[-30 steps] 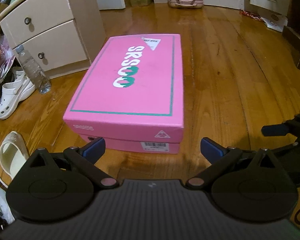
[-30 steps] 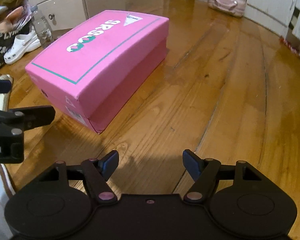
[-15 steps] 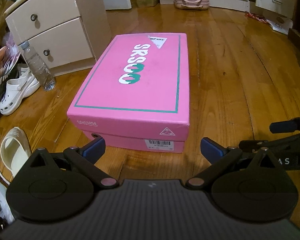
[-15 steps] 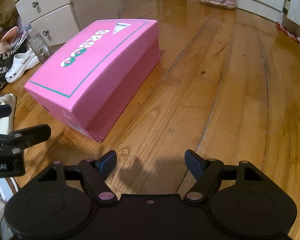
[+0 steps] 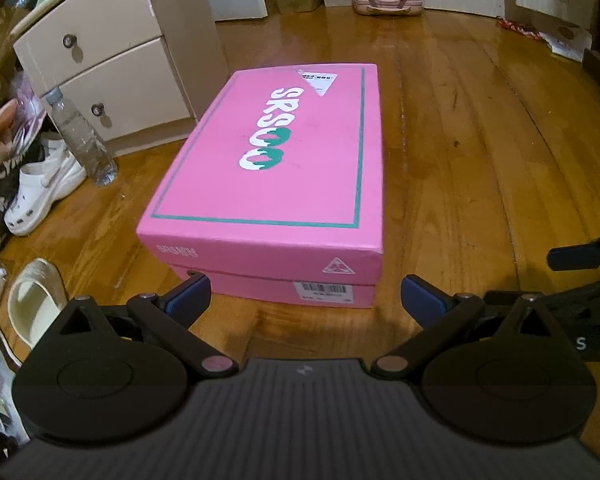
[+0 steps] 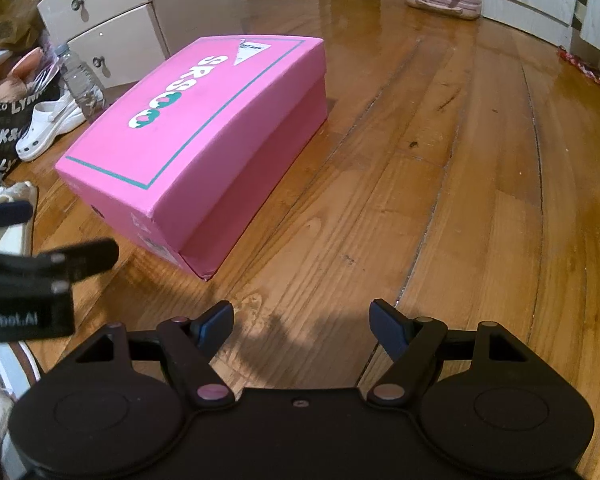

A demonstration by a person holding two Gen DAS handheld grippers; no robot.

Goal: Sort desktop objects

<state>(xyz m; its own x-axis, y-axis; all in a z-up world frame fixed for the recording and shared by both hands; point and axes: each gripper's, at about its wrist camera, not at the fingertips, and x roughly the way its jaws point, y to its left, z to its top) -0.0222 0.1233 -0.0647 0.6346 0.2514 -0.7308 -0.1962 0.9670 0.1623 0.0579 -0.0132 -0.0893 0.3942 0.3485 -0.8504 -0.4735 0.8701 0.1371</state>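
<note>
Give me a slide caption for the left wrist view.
Open left hand-held gripper faces the barcode end of a closed pink shoebox on a wooden floor.

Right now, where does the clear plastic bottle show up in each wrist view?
Left wrist: plastic bottle at left, upright on the floor beside the white clog.
Right wrist: plastic bottle at upper left, behind the clog.
Shared landmark: pink shoebox to the bottle's right in both.

pink shoebox (image 5: 276,184) lid shut, contents hidden, barcode label (image 5: 325,292) print too small, left tongs (image 6: 32,256) blurred at frame edge
</note>
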